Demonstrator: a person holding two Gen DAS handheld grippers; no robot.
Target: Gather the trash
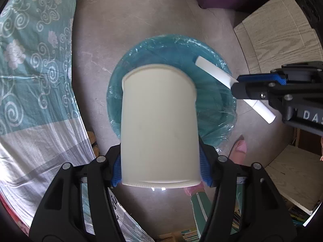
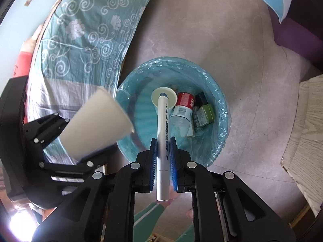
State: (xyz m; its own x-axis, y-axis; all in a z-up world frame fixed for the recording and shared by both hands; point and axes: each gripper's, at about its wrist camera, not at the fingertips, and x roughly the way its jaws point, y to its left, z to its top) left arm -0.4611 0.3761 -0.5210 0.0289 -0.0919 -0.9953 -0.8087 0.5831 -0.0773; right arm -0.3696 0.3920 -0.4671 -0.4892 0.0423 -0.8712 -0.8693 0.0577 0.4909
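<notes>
- The left gripper (image 1: pixel 160 169) clamps a white paper cup (image 1: pixel 159 125) between its blue pads, holding it above the near-left rim of the bin.
- The right gripper (image 2: pixel 163 155) is closed narrowly on a white marker (image 2: pixel 162 133), which points out over the bin.
- Beyond and below stands the bin (image 2: pixel 220 141), lined with a teal bag, on the grey floor (image 2: pixel 201 30); inside lie another cup (image 2: pixel 168 103), a red-labelled bottle (image 2: pixel 182 109) and a green box (image 2: pixel 206 114).
- A floral bedsheet (image 2: pixel 84 36) lies at far left.

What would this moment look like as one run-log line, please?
left hand-held gripper: holds paper cup | right hand-held gripper: holds marker | both over lined bin
</notes>
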